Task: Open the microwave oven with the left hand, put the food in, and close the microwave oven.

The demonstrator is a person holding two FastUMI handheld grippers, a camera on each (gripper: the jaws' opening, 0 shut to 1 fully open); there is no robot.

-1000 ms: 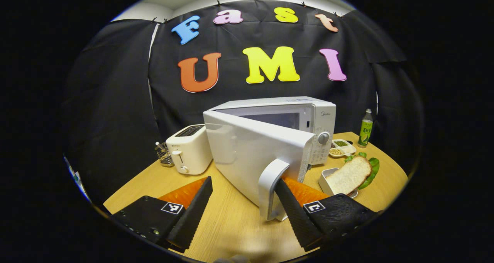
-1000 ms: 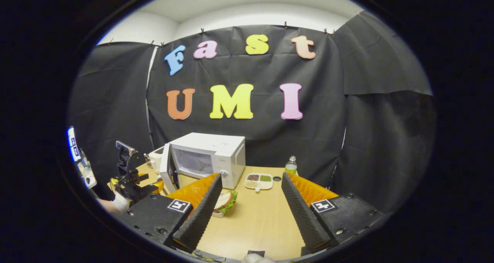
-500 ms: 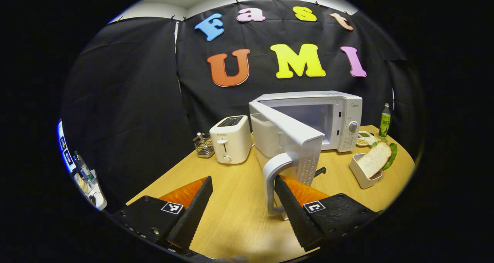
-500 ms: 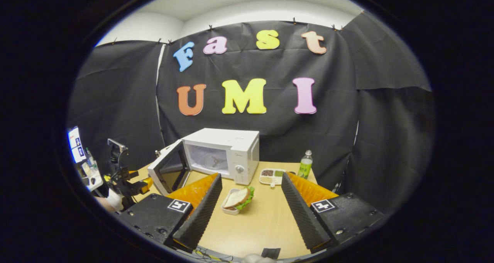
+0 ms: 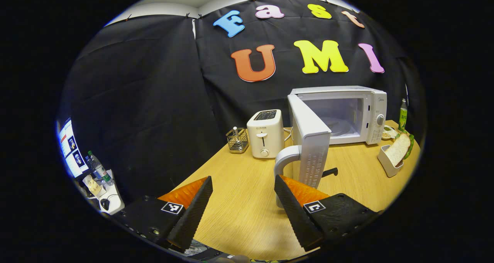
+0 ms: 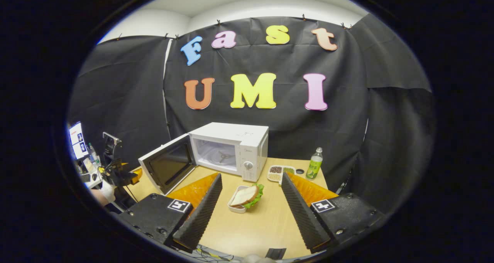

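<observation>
Tabletop [image 6: 262,224] holds the open-doored microwave [image 6: 235,149] and sandwich [image 6: 245,196]; both grippers [image 5: 243,205] [image 6: 251,205] gape, empty.

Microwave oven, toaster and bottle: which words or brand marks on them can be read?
On the microwave oven: a small brand mark above the dial, too blurred to read.
On the toaster: a small word on the front, too small to read.
On the bottle: label print, too small to read.

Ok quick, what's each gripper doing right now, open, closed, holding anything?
Left gripper: open, holding nothing; one finger sits beside the microwave door handle.
Right gripper: open, empty, above the table facing the sandwich.
</observation>
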